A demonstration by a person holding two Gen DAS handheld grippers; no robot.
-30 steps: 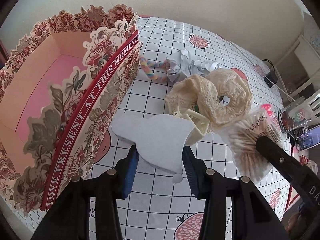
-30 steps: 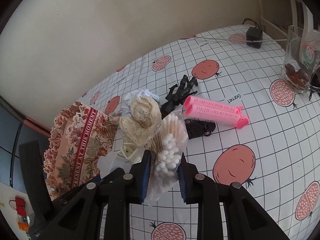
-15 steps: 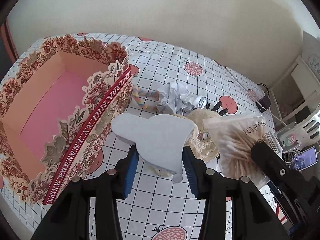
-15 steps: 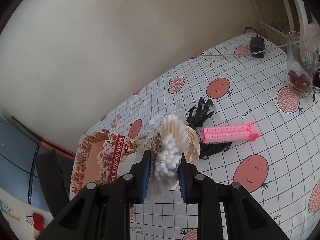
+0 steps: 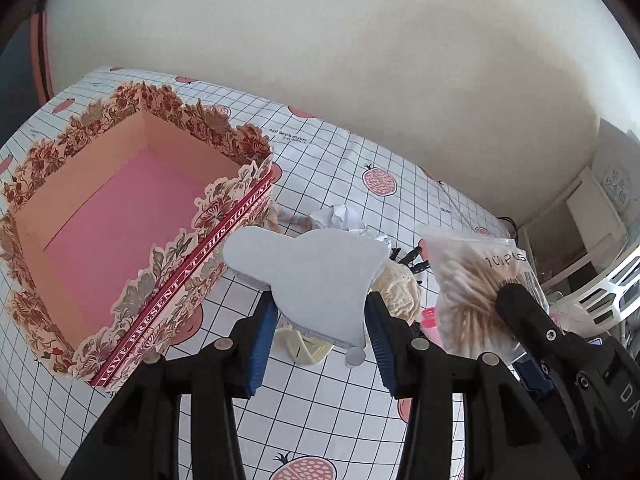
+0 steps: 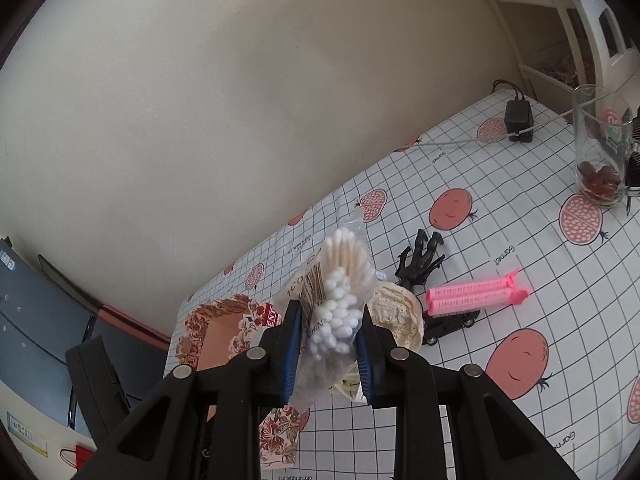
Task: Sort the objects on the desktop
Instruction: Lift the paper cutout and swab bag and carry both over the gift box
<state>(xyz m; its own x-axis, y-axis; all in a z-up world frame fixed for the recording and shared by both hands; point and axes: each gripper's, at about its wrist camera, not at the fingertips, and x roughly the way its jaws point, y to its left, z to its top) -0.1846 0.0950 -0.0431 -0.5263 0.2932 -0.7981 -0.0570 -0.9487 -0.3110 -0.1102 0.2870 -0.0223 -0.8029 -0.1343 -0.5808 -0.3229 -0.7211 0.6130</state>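
1. The desk [image 5: 328, 408] has a white grid cloth printed with pink pomegranates, and it's pushed up against a plain cream wall [image 5: 360, 60]. At the far left of the right wrist view, left of the floral box, there's a dark monitor-looking thing [image 6: 36, 320], but it's hard to make out.
2. The floral box [image 5: 120, 240] is my landmark: scalloped edges, a red band with lettering, open on top, pink floor inside. Nothing shows inside it, though the near wall hides part of the floor.
3. Just right of the box, the left gripper [image 5: 320, 336] has its blue-padded fingers [image 5: 262, 344] clamped on a flat grey felt-like cutout [image 5: 308, 272], held up off the desk near the box's right wall.
4. Under and behind the cutout, right of the box: a pale yellow clip thing [image 5: 304, 346], crumpled white paper [image 5: 340, 218], a bit of pastel rope [image 5: 280, 216] and a cream lace scrunchie [image 5: 398, 292].
5. Further right, the right gripper [image 6: 326, 344] is pinching a clear bag of cotton swabs [image 6: 336, 304] between its fingers [image 6: 290, 352], lifted above the desk.
6. Past that, well right of the box: a black claw clip [image 6: 420, 260], pink hair rollers [image 6: 474, 294] and a small black toy car [image 6: 448, 326], which sits just beside the rollers.
7. Way right of the box, near the desk edge: a black power adapter [image 6: 519, 118] with a cable, and a glass mug [image 6: 600, 148] with some brown stuff at the bottom.
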